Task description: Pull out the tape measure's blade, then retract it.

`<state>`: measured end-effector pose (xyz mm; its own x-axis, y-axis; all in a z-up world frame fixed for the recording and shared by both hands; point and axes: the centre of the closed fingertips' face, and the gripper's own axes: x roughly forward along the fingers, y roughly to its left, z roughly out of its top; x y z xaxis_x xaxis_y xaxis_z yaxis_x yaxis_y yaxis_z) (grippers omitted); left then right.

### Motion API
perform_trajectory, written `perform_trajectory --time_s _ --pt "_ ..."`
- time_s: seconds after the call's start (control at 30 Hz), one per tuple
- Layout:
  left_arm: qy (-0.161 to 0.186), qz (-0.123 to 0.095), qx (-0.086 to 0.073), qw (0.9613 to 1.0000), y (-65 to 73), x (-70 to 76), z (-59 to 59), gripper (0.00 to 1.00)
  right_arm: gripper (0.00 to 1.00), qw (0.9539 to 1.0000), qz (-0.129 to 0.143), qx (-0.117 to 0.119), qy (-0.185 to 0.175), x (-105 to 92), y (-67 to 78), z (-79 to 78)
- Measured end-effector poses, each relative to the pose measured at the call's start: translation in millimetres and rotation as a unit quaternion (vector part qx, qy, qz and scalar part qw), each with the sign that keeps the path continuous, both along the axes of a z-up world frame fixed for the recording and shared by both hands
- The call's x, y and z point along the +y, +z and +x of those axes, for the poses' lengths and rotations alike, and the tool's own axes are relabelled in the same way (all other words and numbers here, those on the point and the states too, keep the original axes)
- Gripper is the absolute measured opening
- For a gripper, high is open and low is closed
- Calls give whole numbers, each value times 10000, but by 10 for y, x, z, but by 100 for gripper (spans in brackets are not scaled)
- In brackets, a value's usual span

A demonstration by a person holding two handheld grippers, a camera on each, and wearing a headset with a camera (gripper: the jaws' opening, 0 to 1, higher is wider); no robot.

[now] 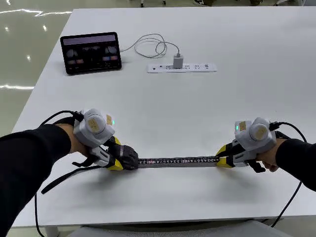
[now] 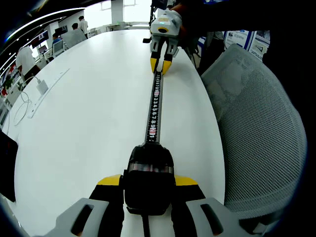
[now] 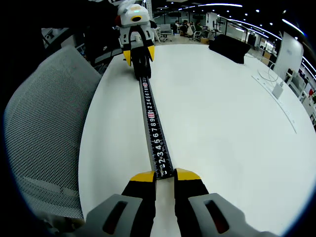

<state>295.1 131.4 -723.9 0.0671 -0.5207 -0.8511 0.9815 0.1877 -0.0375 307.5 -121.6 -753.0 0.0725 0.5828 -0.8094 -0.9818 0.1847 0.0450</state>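
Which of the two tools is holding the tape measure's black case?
The left tool: its jaws are shut around the case, while the right tool pinches only the tip of the pulled-out blade.

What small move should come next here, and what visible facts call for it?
Probably ease the right gripper toward the left gripper, feeding the blade back into the case. The blade already lies stretched along the table between them, tip pinched by the right gripper, case clamped in the left, so pulling out looks done and retraction remains.
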Motion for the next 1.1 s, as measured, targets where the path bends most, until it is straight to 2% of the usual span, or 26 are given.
perform_trajectory --time_s 0.53,0.77,0.87,1.0,1.03,1.1 --pt "-23 0 -10 10000 11 -12 -2 33 9 10000 37 31 3 56 51 -55" --pt "-96 138 -96 9998 -1 -11 11 33 10 9999 -86 42 81 70 59 -77" --pt "-140 161 -223 9995 -11 -13 20 34 10 9998 -142 34 96 66 55 -78" --pt "-8 102 -244 9996 -9 -9 42 34 11 9996 -227 -55 177 58 45 -66" --pt "26 90 -248 9996 -8 -9 46 34 12 9994 -334 -66 -11 22 21 -34" --pt "133 89 -229 9996 -10 -1 50 34 14 9996 -262 -102 62 49 24 -38"
